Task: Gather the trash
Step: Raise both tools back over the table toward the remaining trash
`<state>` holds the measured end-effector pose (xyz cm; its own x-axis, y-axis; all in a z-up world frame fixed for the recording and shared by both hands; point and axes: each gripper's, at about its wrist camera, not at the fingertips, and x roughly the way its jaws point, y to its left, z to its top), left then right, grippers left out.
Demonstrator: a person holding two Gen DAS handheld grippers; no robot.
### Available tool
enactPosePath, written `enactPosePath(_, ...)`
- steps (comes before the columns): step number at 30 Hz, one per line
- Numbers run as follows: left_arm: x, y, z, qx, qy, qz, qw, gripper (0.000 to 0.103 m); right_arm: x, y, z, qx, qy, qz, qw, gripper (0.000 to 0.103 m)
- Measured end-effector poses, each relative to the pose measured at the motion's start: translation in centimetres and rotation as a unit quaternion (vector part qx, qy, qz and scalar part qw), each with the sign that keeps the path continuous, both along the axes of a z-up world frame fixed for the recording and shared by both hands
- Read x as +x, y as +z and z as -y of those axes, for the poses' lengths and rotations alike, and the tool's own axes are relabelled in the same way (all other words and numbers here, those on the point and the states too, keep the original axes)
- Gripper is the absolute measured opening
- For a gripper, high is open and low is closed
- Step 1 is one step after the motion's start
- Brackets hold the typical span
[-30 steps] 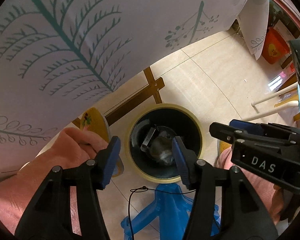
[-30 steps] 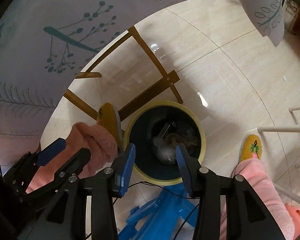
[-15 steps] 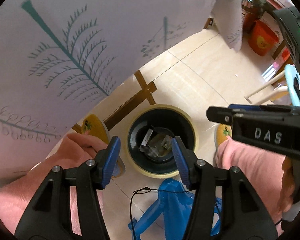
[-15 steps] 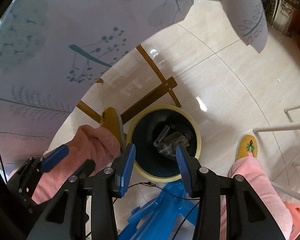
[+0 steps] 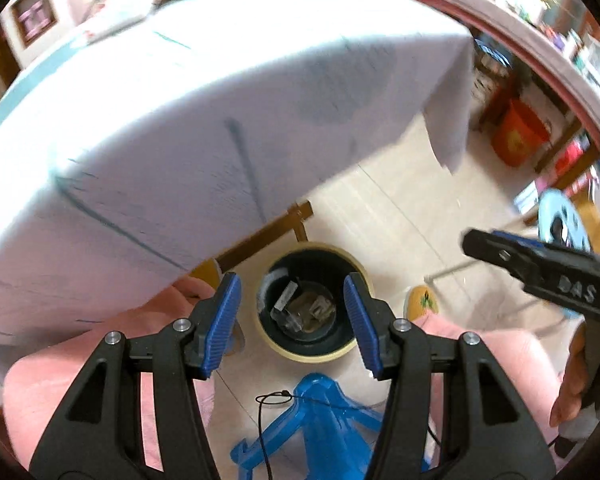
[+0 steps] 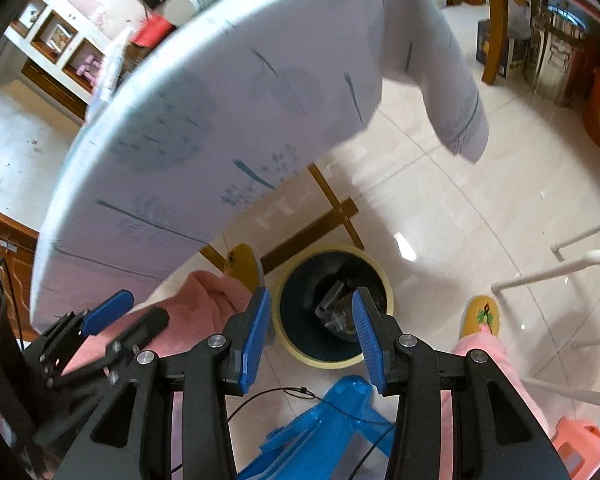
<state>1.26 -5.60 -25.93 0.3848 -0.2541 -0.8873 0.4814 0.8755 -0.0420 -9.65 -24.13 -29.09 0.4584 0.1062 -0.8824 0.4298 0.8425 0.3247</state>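
Note:
A round bin with a yellow rim (image 5: 316, 354) (image 6: 332, 362) stands on the tiled floor far below both grippers. Crumpled clear plastic and paper trash (image 5: 304, 312) (image 6: 334, 308) lies inside it. My left gripper (image 5: 294, 324) hangs high above the bin, open, with nothing between its blue pads. My right gripper (image 6: 310, 338) is also open and empty, equally high over the bin. Each gripper shows in the other's view: the right gripper (image 5: 484, 246) at the right edge, the left gripper (image 6: 136, 316) at the lower left.
A table with a white leaf-print cloth (image 5: 220, 120) (image 6: 240, 120) overhangs the bin's far side. A blue plastic stool (image 5: 320, 432) stands just below me. The person's pink trouser legs (image 5: 80, 380) and yellow slippers (image 6: 484, 314) flank the bin. White chair legs (image 6: 540, 276) and an orange bucket (image 5: 516, 132) are to the right.
Both grippers have risen well away from the bin, which now looks smaller. The table's top edge and the room behind have come into view. Neither gripper's jaws have moved.

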Motion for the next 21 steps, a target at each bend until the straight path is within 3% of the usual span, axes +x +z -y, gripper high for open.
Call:
enactPosePath(8,2.6,6.0,-3.3,-0.025,0.078,0.000,0.9966,0.051,1.4,8.4,-1.7,-0.030,0.032,0.054,0.998,0.043)
enactPosePath(16,6.2,14.5,-5.7,-0.017,0.065,0.047,0.9966,0.051,5.7,17.1,-3.8,-0.058,0.071,0.110,0.990,0.053)
enactPosePath(21,10.3,19.1,-7.6,-0.035,0.086,0.051,0.9944,0.061,10.5,22.2,-3.5,-0.092,0.083,0.123,0.985,0.062)
